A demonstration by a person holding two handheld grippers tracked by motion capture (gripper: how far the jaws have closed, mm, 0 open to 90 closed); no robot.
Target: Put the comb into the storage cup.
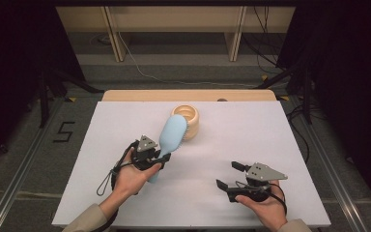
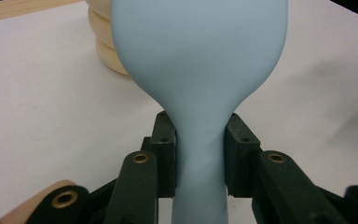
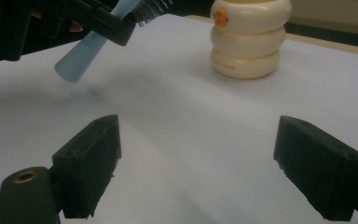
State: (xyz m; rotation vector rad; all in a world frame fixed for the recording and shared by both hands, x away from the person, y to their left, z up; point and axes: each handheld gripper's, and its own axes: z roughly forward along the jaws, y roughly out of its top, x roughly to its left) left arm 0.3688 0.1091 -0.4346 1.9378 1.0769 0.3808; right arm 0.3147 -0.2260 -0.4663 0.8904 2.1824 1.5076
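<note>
Progress looks about half made, judging from the high view: the left gripper [image 1: 160,155] is clamped on the handle of a light blue hairbrush [image 1: 170,137], which is lifted off the white table [image 1: 251,130] with its head tilted toward the cream ribbed holder [image 1: 187,121] at the far middle, the head overlapping the holder's near side from this angle, though whether the two touch I cannot tell. The right gripper [image 1: 231,175] hovers near the front right of the table, jaws spread wide and empty, well apart from the brush. From the left gripper view, the two black pads [image 2: 164,156] press on either side of the narrow neck of the hairbrush [image 2: 200,70], whose smooth back faces the camera; the holder [image 2: 103,44] stands just behind it at the upper left, so the pick-up is done and the grip looks square. From the right gripper view, its own jaws stand far apart with nothing but bare table between them; beyond, the holder [image 3: 249,39] stands upright with a small orange mark near its top, and the brush [image 3: 95,44] hangs slanted in the other gripper [image 3: 107,23], handle end low and clear of the table, dark bristles up near the top edge. What seems left is to bring the brush over the holder's open top and set it in or on it, then release.
</note>
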